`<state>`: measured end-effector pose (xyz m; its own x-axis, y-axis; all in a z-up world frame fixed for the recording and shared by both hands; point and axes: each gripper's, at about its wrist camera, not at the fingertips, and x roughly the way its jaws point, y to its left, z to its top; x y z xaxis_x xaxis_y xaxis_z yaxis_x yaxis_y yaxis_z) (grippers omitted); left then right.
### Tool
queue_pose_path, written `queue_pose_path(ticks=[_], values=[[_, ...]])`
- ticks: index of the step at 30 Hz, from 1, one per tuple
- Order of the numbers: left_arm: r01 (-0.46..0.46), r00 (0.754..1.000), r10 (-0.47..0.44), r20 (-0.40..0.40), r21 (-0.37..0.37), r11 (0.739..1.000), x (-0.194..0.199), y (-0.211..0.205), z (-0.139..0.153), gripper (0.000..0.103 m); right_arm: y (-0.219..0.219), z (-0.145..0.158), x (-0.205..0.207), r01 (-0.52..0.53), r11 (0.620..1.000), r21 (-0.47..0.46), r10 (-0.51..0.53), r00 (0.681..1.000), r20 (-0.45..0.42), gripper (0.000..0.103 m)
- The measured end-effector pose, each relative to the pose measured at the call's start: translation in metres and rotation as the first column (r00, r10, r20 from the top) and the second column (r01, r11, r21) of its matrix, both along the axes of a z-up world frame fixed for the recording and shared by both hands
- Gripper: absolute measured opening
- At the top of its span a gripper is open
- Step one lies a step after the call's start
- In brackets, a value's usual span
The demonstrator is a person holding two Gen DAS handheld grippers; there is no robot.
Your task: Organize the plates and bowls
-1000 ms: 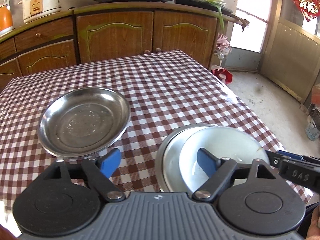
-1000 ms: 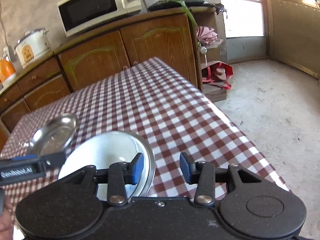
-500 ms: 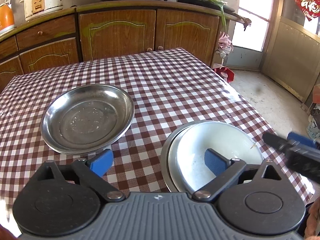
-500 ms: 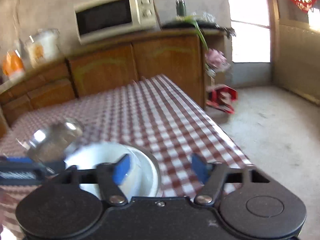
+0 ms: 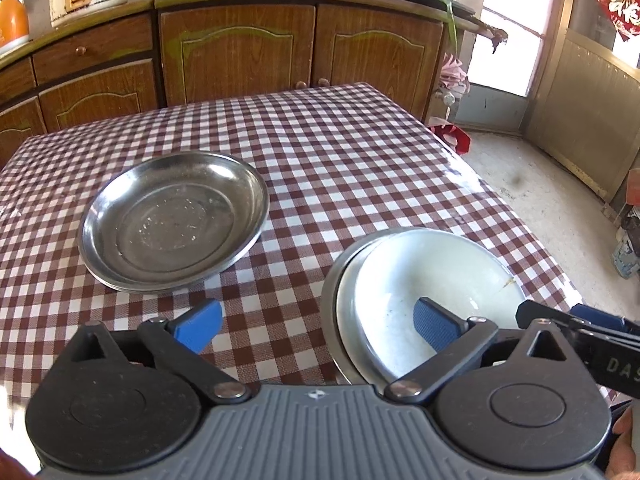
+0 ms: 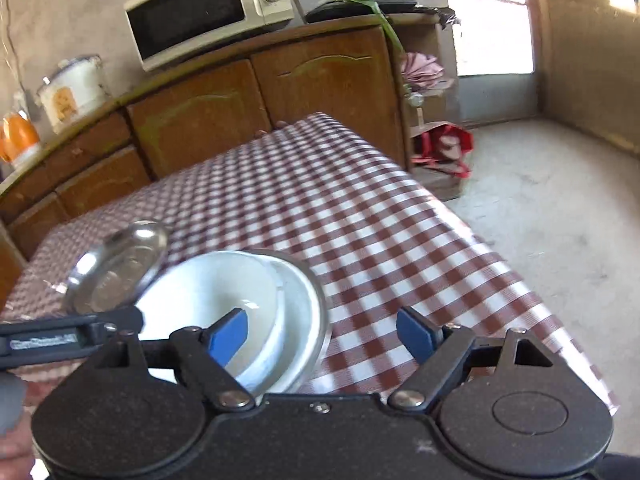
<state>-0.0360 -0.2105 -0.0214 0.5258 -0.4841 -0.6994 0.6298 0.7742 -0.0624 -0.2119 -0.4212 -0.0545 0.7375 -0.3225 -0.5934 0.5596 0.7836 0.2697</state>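
Left claw (image 5: 316, 324): released. Its jaws have just been opening and now stand wide, with nothing between the blue pads, only tablecloth and the near left rim of the stack below. Right claw (image 6: 322, 334): released as well. Its jaws have just been opening, and the left pad hangs over the white bowl (image 6: 208, 296) without pressing on it.

Position of the work: the white bowl sits nested inside a steel dish (image 5: 334, 276) at the near right of the table (image 5: 340, 148), just beyond both claws. A second steel plate (image 5: 172, 216) lies further left and farther off, well apart from the nested pair. A doubled edge at its near rim suggests it may be more than one plate; this cannot be confirmed.

Procedure, as judged: the bowl appears to have been set down, so the step in hand is the release and retreat.
1. Keep both claws fully spread until the pads are above the rims.
2. Lift clear before moving sideways; a dragged pad could shift the bowl off centre or slide the steel dish on the glossy cloth.
3. For the next pick, close on a rim, not the curved wall.

Count: white bowls, one; steel vessels seen, two; claws, two.
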Motion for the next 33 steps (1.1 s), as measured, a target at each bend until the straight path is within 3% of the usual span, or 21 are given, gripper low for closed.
queue_pose_path(ticks=[2, 6, 9, 11, 14, 20, 29, 33], values=[[0.013, 1.0, -0.013, 0.019, 0.009, 1.0, -0.003, -0.002, 0.0, 0.103, 0.002, -0.002, -0.002, 0.005, 1.0, 0.02, -0.006, 0.999, 0.032, 0.096], [0.031, 0.999, -0.032, 0.03, 0.02, 0.999, -0.005, -0.005, -0.003, 0.103, 0.005, -0.006, 0.007, -0.012, 0.999, -0.037, 0.012, 1.0, -0.008, 0.096], [0.028, 0.999, -0.027, 0.029, -0.043, 0.999, -0.004, 0.0, -0.008, 0.103, 0.004, -0.009, 0.009, -0.029, 1.0, -0.003, 0.029, 0.999, -0.018, 0.096], [0.003, 1.0, -0.003, -0.011, -0.049, 0.999, 0.002, 0.0, -0.012, 0.103, 0.001, -0.01, 0.01, -0.024, 1.0, -0.006, 0.024, 0.999, -0.031, 0.096], [0.045, 0.997, -0.049, -0.067, -0.063, 0.997, 0.008, -0.002, -0.017, 0.103, -0.002, -0.014, 0.012, -0.025, 1.0, 0.018, 0.026, 0.998, -0.055, 0.096], [0.066, 0.997, -0.066, -0.03, 0.0, 0.998, 0.01, -0.012, -0.02, 0.103, -0.007, -0.02, 0.018, -0.014, 0.999, 0.042, 0.017, 0.998, -0.062, 0.096], [0.075, 0.994, -0.071, -0.083, 0.038, 0.996, 0.026, -0.024, -0.033, 0.103, -0.019, -0.033, 0.028, -0.011, 0.991, 0.13, 0.018, 0.998, -0.057, 0.095], [0.098, 0.99, -0.093, -0.108, 0.037, 0.995, 0.031, -0.03, -0.04, 0.097, -0.023, -0.04, 0.034, -0.015, 0.988, 0.154, 0.024, 0.998, -0.056, 0.093]])
